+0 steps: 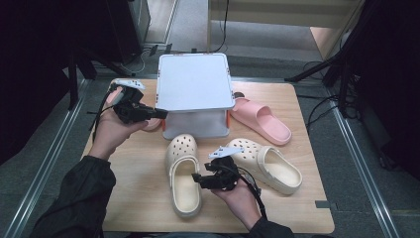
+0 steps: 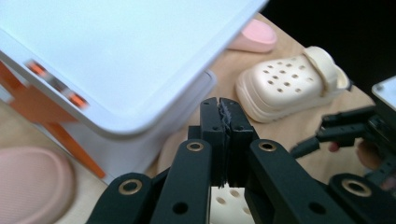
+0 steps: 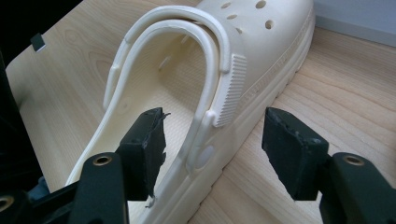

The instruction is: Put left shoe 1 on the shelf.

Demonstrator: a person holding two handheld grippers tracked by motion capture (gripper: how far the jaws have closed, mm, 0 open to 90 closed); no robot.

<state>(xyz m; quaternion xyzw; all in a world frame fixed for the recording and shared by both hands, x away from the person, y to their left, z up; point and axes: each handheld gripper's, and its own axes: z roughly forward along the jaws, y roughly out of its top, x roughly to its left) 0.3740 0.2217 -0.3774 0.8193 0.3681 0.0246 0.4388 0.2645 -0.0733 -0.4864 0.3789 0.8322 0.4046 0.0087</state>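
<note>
Two cream clogs and two pink slides lie on the desk [image 1: 143, 198] around a white storage box [image 1: 195, 82] with orange latches, and the work in hand looks to be picking up the nearer clog. That left cream clog [image 1: 182, 173] lies just in front of the box, toe towards it and heel towards the person; the right cream clog [image 1: 270, 166] lies in front of the box and off to its right, one pink slide [image 1: 260, 121] rests against the box's right side, and the other pink slide [image 1: 151, 124] peeks out at its left front corner. The right gripper [image 1: 198, 178] is low over the left clog, and in the right gripper view its fingers [image 3: 147, 140] are spread apart and straddle the clog's side wall by the strap pivot, one inside the shoe and one outside, not yet pressing on it. The left gripper [image 1: 161, 113] is held up at the box's left front corner, under the edge of its lid, with its fingers [image 2: 212, 121] pressed together on nothing. As I judge it, the step is the grasp itself: next the right fingers need to close squarely on that wall, low enough not to pinch only the loose strap, before any lift. The left hand seems only to be waiting by the box.
</note>
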